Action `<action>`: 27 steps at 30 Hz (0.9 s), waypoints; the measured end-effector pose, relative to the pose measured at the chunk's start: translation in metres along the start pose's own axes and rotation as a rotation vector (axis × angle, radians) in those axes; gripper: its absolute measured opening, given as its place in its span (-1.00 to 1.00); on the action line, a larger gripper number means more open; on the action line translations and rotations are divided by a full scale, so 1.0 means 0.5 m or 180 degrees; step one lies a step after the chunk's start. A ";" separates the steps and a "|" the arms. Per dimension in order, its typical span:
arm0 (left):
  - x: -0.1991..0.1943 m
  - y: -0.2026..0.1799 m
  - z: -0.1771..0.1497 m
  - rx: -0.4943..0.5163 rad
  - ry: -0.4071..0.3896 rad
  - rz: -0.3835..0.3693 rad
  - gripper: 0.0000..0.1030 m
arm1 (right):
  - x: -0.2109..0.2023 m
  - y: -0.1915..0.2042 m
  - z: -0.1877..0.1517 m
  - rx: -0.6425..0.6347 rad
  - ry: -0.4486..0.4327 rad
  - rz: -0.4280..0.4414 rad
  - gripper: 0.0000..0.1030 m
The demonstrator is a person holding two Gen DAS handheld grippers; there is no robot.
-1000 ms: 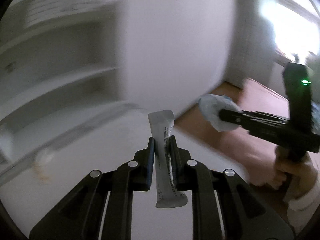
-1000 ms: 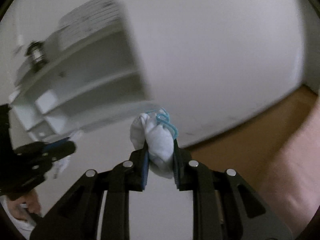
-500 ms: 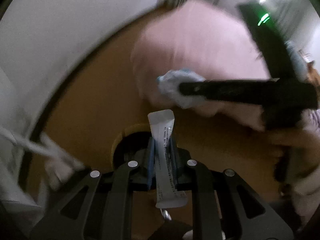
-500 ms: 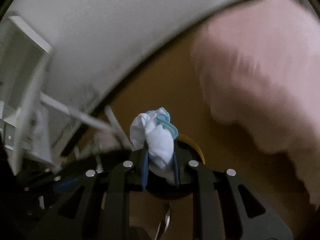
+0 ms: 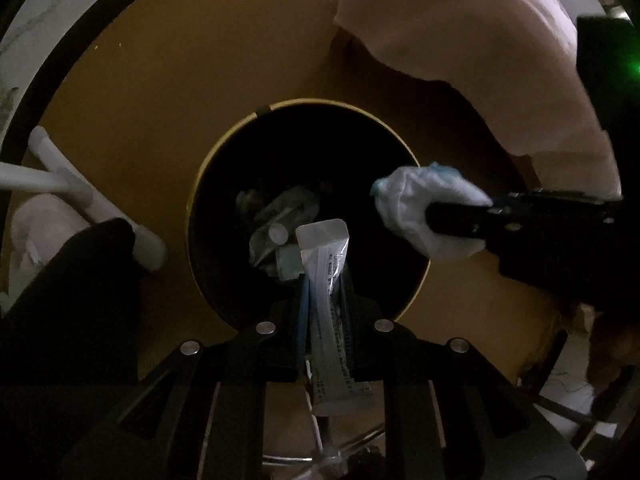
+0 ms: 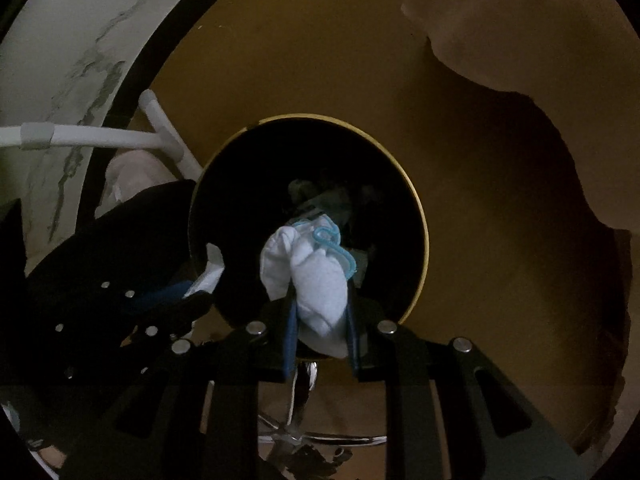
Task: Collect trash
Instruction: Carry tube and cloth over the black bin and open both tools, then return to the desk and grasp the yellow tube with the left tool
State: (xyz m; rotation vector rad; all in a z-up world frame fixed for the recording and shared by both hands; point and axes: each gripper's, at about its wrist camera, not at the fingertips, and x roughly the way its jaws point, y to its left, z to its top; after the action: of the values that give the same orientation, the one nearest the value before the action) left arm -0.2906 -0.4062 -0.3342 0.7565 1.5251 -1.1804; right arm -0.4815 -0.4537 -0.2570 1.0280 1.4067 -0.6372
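Note:
A round black trash bin with a gold rim (image 5: 224, 148) (image 6: 420, 216) stands on the wooden floor, seen from above, with pale wrappers at its bottom (image 5: 276, 220). My left gripper (image 5: 324, 280) is shut on a long silver-white sachet (image 5: 326, 280) and holds it over the bin's near edge. My right gripper (image 6: 320, 296) is shut on a crumpled white face mask with blue loops (image 6: 312, 268) over the bin's mouth. The mask (image 5: 420, 208) and right gripper also show in the left wrist view, at the bin's right rim.
A pink rug (image 5: 480, 52) lies on the floor beyond the bin to the right. White tubular furniture legs (image 5: 92, 204) (image 6: 120, 136) stand left of the bin. A white marbled surface (image 6: 60, 60) curves at far left. A chrome chair base (image 6: 304, 432) is below.
Both grippers swung down from facing the wall and shelf to pointing over the bin. Each still holds its item. The bin now fills the middle of both views.

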 end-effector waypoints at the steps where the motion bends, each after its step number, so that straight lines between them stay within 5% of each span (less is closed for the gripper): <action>1: -0.002 -0.002 0.003 0.0001 -0.0012 -0.0010 -0.72 | 0.004 -0.003 0.003 0.0046 -0.0007 0.0020 -0.61; 6: -0.005 -0.003 -0.003 -0.0002 -0.0057 -0.0073 -0.70 | 0.001 -0.026 -0.001 0.0212 -0.0051 0.0049 -0.48; 7: -0.011 -0.005 -0.004 -0.0024 -0.0124 -0.0082 -0.51 | -0.005 -0.030 -0.001 0.0263 -0.0065 0.0076 -0.37; 8: -0.014 0.003 -0.005 -0.0051 -0.0159 -0.0139 0.17 | -0.011 -0.034 -0.003 0.0302 -0.0094 0.0092 0.03; 9: -0.019 0.004 -0.008 -0.0097 -0.0223 -0.0199 0.61 | -0.026 -0.037 -0.005 0.0341 -0.0159 0.0083 0.52; 10: -0.021 0.005 -0.010 -0.0106 -0.0291 -0.0175 0.88 | -0.038 -0.040 -0.005 0.0368 -0.0222 0.0053 0.63; 14: -0.067 -0.034 -0.021 0.0112 -0.0463 -0.0188 0.88 | -0.138 -0.060 -0.008 0.0500 -0.0608 -0.0136 0.64; 19: -0.212 -0.134 -0.079 0.0611 -0.1063 -0.0180 0.88 | -0.365 -0.058 -0.055 0.0691 -0.1721 -0.0865 0.78; 23: -0.416 -0.209 -0.135 0.0920 -0.1757 0.0061 0.88 | -0.554 0.003 -0.132 0.0756 -0.2836 -0.1248 0.87; 27: -0.623 -0.181 -0.203 0.0778 -0.2542 0.0303 0.88 | -0.672 0.085 -0.213 0.0584 -0.3674 -0.1365 0.87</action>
State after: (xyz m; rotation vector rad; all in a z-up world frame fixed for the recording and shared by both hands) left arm -0.3179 -0.3080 -0.0100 0.4163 0.6870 -1.3849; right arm -0.5339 -0.4121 0.0917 0.3121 0.5173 -1.4038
